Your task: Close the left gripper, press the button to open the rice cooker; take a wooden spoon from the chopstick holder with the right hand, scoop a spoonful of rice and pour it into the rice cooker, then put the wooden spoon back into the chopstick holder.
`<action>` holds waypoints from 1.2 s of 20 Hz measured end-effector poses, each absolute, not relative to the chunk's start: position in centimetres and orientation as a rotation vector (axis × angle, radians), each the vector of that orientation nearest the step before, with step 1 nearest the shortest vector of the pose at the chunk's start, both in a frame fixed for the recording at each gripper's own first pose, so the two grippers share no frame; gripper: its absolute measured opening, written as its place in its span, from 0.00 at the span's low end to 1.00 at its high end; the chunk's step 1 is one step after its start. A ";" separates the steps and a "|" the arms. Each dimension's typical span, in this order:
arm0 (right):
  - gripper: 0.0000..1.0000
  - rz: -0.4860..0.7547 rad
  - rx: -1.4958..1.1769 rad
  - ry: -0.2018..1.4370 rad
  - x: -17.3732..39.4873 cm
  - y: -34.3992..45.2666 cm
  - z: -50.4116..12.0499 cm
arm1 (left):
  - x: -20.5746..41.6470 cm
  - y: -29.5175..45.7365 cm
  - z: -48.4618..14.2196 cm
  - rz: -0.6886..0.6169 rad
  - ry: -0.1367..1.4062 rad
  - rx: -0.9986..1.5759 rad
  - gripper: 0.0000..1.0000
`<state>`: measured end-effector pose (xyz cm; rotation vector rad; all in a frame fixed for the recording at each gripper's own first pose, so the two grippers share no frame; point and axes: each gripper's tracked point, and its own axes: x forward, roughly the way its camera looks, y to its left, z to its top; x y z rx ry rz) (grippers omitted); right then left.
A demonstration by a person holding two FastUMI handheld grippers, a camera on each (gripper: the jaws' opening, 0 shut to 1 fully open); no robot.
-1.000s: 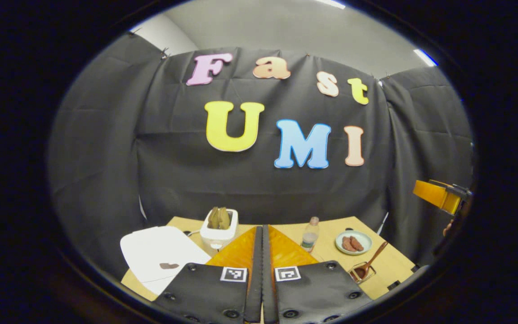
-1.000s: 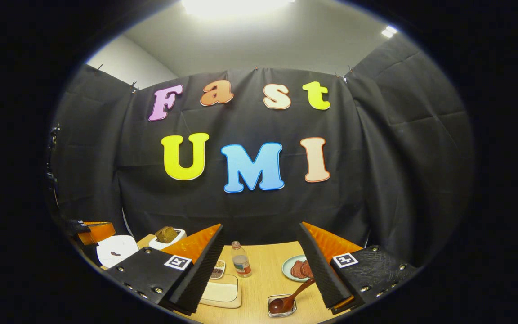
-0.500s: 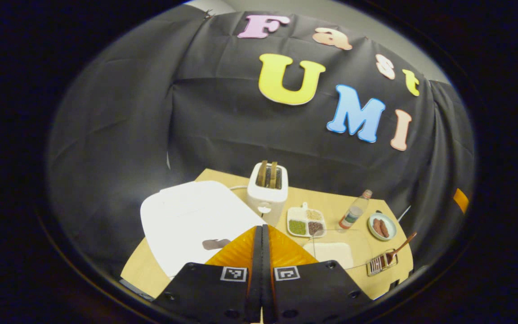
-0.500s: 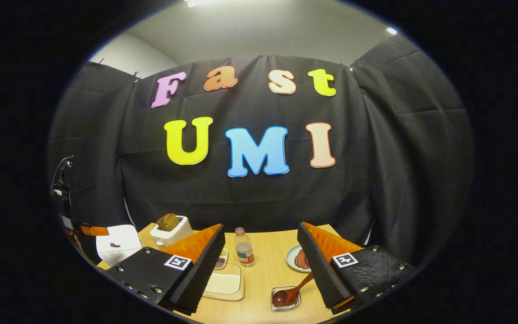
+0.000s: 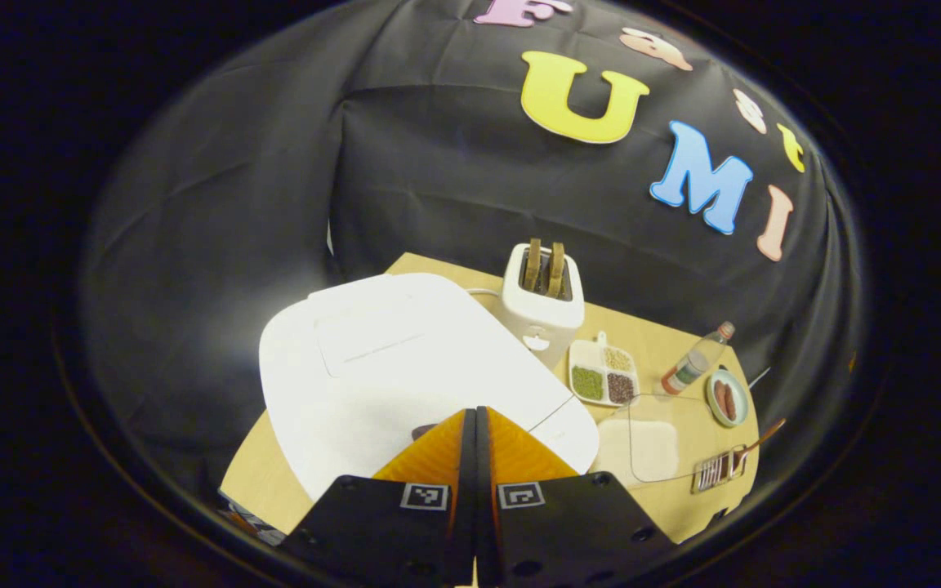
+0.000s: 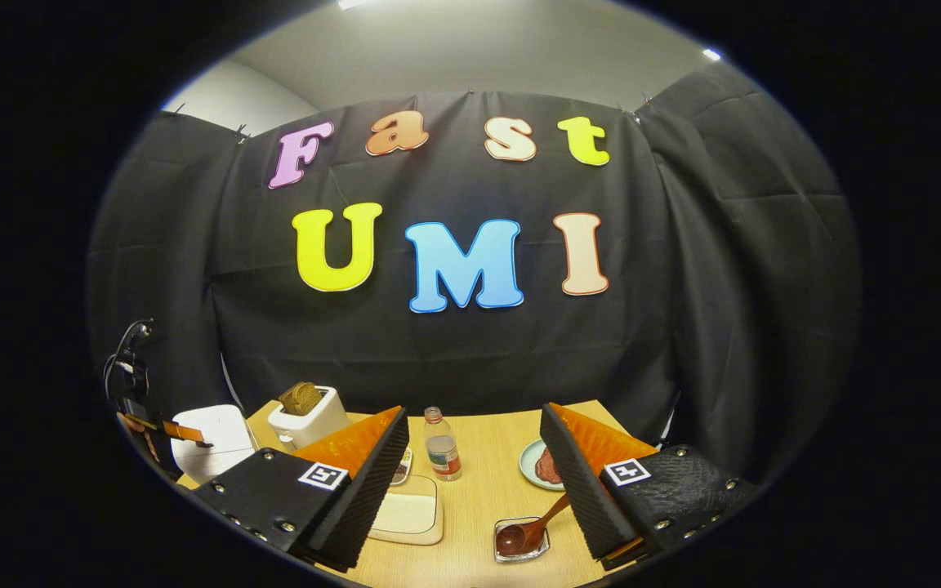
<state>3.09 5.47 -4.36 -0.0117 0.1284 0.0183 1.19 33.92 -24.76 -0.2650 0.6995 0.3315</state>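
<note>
left gripper [image 5: 475,416] fingers together, now tipped down over white rounded rice cooker [image 5: 405,367], lower centre | button press next | right gripper [image 6: 470,457] apart, idle above wooden spoon [image 6: 529,531]

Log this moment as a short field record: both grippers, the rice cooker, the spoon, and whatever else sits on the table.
left gripper: shut, holding nothing, tips over the front of the rice cooker lid
right gripper: open, holding nothing, above the table
rice cooker: white, lid closed
wooden spoon: in the chopstick holder, handle leaning toward the right finger
table: toaster with two slices, divided grain dish, bottle, plate, clear-lidded rice tray
</note>
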 end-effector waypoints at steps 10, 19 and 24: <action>0.98 0.032 -0.025 0.118 2.5 5.4 -3.9 | 1.8 35.7 -20.0 0.424 0.567 -0.217 0.09; 0.98 0.043 -0.001 0.103 2.2 4.1 -3.7 | -0.9 28.7 -1.9 0.415 0.072 -0.045 0.77; 0.94 0.048 0.032 0.110 2.3 2.1 -4.4 | -2.8 21.9 1.0 0.364 -0.068 0.080 0.90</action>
